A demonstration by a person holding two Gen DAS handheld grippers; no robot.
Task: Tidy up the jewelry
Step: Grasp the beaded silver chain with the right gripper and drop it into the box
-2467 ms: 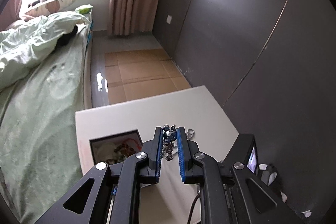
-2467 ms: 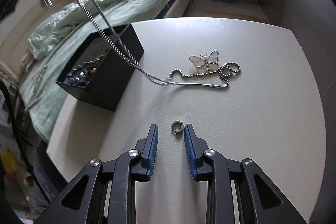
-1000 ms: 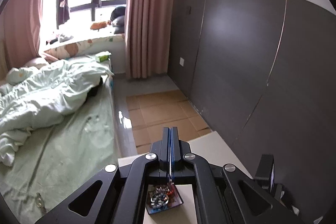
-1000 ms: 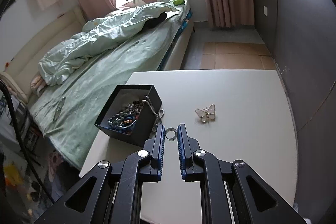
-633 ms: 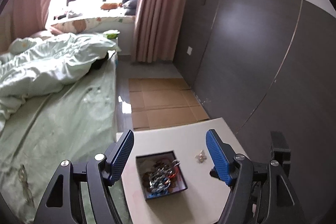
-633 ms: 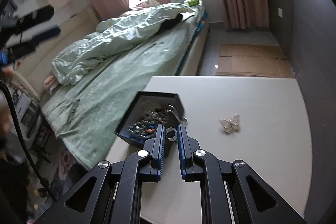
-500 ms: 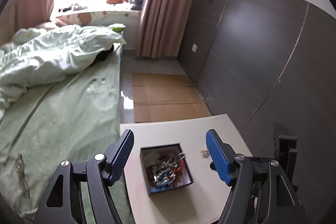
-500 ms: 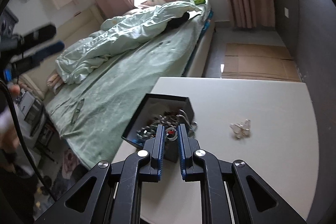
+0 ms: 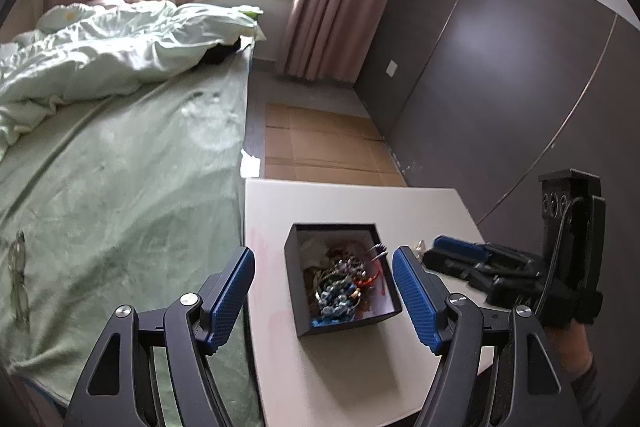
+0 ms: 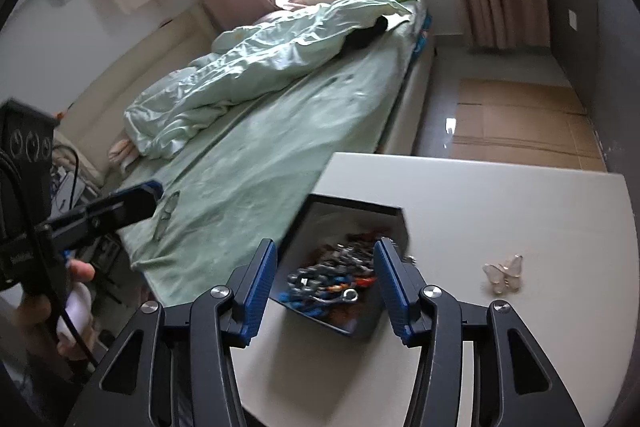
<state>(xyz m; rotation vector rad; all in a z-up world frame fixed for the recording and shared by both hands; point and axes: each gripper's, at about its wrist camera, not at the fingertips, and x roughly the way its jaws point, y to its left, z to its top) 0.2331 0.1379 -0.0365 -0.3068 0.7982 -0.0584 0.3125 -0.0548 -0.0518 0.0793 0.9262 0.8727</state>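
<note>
The right gripper [image 10: 325,281] has opened and dropped its ring into the black box [image 10: 362,331], so both grippers now stand apart and empty. The left gripper [image 9: 323,293] hangs above the box too. Only the butterfly brooch [image 10: 503,278] is left on the table [image 10: 520,203].

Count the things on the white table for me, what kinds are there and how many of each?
Black box full of tangled jewelry: 1
Butterfly brooch lying loose on the table: 1
Total: 2
The pieces inside the box are too tangled to count.
</note>
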